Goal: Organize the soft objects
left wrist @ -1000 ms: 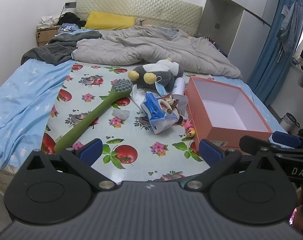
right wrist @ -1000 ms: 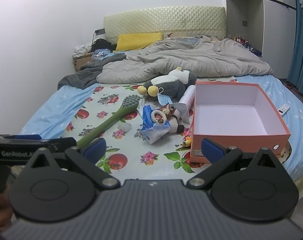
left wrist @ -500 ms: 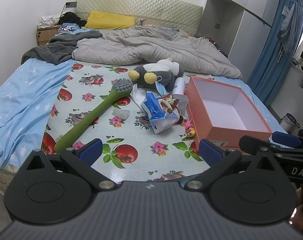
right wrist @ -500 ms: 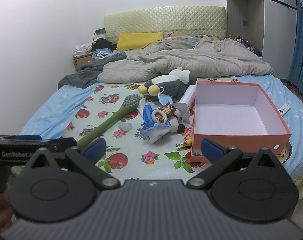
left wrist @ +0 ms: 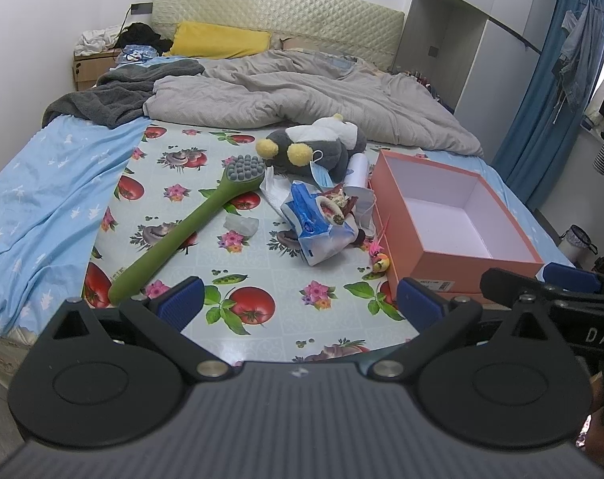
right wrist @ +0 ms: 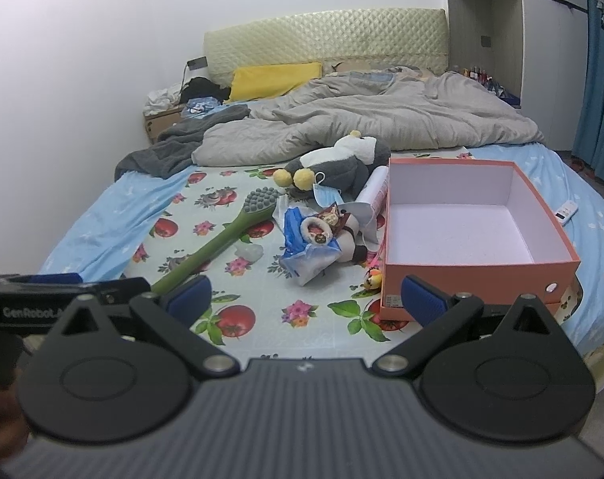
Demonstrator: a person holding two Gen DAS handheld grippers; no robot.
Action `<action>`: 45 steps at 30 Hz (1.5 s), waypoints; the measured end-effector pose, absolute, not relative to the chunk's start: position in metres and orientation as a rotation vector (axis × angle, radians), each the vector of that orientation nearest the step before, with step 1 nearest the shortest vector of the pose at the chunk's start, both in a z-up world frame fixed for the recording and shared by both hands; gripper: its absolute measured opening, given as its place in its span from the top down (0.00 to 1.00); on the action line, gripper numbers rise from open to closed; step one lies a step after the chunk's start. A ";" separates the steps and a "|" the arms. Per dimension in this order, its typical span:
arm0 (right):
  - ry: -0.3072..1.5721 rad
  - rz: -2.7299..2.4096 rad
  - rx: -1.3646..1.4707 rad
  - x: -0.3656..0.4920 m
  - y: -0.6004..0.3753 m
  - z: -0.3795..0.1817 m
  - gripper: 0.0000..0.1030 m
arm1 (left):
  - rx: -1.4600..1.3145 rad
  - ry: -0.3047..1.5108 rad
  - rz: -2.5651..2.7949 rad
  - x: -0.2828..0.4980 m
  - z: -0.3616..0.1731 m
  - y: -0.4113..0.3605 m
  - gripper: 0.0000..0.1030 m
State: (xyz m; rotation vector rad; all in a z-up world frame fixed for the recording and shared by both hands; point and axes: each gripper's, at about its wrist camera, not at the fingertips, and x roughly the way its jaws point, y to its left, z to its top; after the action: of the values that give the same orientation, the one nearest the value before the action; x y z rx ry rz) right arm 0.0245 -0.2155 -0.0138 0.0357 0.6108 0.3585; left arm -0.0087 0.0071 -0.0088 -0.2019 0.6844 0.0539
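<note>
Left gripper (left wrist: 300, 305): jaws spread wide, nothing between the 2 blue pads, held above the near edge of the bed. Right gripper (right wrist: 306, 297): likewise fully parted and empty, level with its partner, which shows at the left border of the right wrist view.

Beyond both claws lies the fruit-print cloth (left wrist: 258, 311). Far of the grippers on it sits a heap of soft items: a blue-and-white packet (left wrist: 318, 229) with a small doll (right wrist: 334, 227) on top, a face mask (right wrist: 322, 195), and farthest a grey plush toy (left wrist: 318, 145) with 2 yellow pompoms. A green long-handled brush (left wrist: 190, 227) lies left of the heap, its long axis running from near-left to far-right, head at the far end. The open orange box (right wrist: 477, 267), empty, stands just right of the heap, its near wall close to the right gripper.

Judged relation: the heap lies straight ahead between the 2 claws. The right gripper is nearer the box, the left nearer the brush handle; either could reach the packet first.
</note>
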 end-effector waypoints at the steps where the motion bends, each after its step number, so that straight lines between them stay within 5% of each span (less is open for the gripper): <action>1: 0.612 0.357 0.040 0.024 -0.216 -0.014 0.00 | -0.204 0.684 0.053 -0.009 -0.009 0.008 0.00; 45: 0.674 0.363 0.074 0.039 -0.213 -0.018 0.00 | -0.205 0.749 0.054 0.004 -0.024 0.019 0.00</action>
State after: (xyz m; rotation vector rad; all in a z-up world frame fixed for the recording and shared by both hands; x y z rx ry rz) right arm 0.0391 -0.2132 -0.0183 0.0745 0.6740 0.3631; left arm 0.0045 0.0188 -0.0242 -0.2047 0.7488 0.0538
